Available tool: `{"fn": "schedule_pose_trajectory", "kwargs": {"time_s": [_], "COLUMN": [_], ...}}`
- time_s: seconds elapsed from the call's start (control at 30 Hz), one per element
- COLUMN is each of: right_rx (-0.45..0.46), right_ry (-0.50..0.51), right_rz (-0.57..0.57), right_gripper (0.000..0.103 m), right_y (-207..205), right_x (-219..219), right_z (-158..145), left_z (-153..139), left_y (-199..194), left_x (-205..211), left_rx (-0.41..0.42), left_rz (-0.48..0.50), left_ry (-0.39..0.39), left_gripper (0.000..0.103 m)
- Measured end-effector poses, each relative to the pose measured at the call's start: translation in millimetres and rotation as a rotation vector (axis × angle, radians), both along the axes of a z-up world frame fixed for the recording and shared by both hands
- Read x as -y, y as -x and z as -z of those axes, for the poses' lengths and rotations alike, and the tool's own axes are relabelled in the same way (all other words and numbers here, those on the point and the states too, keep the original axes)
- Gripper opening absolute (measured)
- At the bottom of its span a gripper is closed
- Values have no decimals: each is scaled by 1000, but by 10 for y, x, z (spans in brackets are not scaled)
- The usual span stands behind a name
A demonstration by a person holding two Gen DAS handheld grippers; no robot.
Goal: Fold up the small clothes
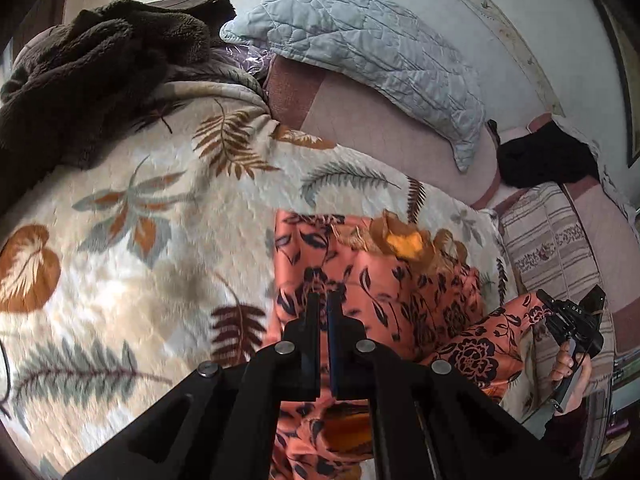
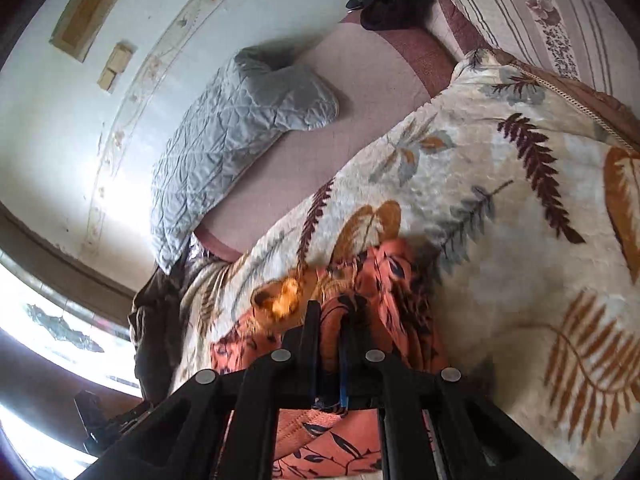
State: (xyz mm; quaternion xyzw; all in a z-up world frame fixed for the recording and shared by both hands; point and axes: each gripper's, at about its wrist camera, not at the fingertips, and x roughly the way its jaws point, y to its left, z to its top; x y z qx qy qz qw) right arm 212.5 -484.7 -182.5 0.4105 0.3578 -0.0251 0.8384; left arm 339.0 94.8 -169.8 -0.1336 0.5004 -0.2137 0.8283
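Observation:
An orange garment (image 1: 380, 280) with a dark flower print lies partly on a leaf-patterned blanket and is lifted at its near edge. My left gripper (image 1: 323, 300) is shut, its fingers pressed together, with the garment's fabric hanging beneath it. In the left wrist view a hand holds my right gripper (image 1: 568, 320) at the far right, and a corner of the garment stretches up to it. In the right wrist view my right gripper (image 2: 329, 316) is shut on a bunched fold of the orange garment (image 2: 384, 276). The rest of the cloth trails onto the blanket.
The cream leaf-print blanket (image 1: 140, 240) covers the bed. A grey quilted pillow (image 1: 360, 48) leans at the wall behind. A brown fleece heap (image 1: 80, 80) lies at the far left, with a black cloth (image 1: 544, 156) and striped bedding (image 1: 548, 248) to the right.

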Motion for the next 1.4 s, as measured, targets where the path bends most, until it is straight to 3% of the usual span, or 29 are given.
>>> {"fn": "schedule_pose_trajectory", "kwargs": {"time_s": [0.1, 0.2, 0.23, 0.27, 0.33, 0.37, 0.43, 0.53, 0.63, 0.67, 0.73, 0.8, 0.9, 0.97, 1.17, 1.4], "right_rx": [-12, -48, -58, -73, -102, -119, -112, -75, -73, -73, -73, -72, -76, -82, -97, -115], "right_ry": [-36, -85, -69, -51, -62, -91, -135, -109, -89, -89, -90, -95, -97, -100, -99, -108], "right_rz": [56, 76, 76, 76, 93, 102, 106, 104, 86, 83, 82, 86, 88, 88, 86, 86], "right_gripper": [7, 7, 7, 7, 7, 7, 7, 7, 7, 7, 7, 7, 7, 7, 7, 7], "right_y": [-524, -758, -763, -753, -677, -652, -604, -522, -487, -479, -457, -441, -438, -445, -491, -501], "right_x": [128, 169, 154, 143, 154, 178, 213, 166, 55, 27, 4, -1, 2, 4, 23, 54], "right_z": [324, 720, 830, 938, 1187, 1292, 1344, 1207, 1155, 1155, 1151, 1152, 1158, 1169, 1198, 1237], "left_z": [248, 428, 468, 508, 612, 652, 722, 777, 768, 782, 841, 953, 1047, 1067, 1085, 928], "left_y": [-389, -305, -224, -139, 33, 99, 200, 184, 175, 149, 91, 34, 12, 28, 27, 270], "left_x": [98, 55, 35, 7, -28, -12, 81, 349, 491, 519, 606, 663, 727, 803, 770, 663], "left_rx": [-36, -25, -13, -10, -35, -46, -57, -96, -40, -37, -37, -59, -79, -70, -74, -5], "left_rz": [-27, -19, -21, -33, -67, -68, -62, -30, -19, -19, 2, 12, 42, 87, 79, 82], "left_ry": [-44, -19, -38, -42, -4, 24, 78, 11, -6, -18, -54, -72, -66, -108, -158, -230], "left_gripper": [3, 3, 9, 18, 77, 79, 79, 79, 75, 69, 26, 20, 20, 20, 25, 65]}}
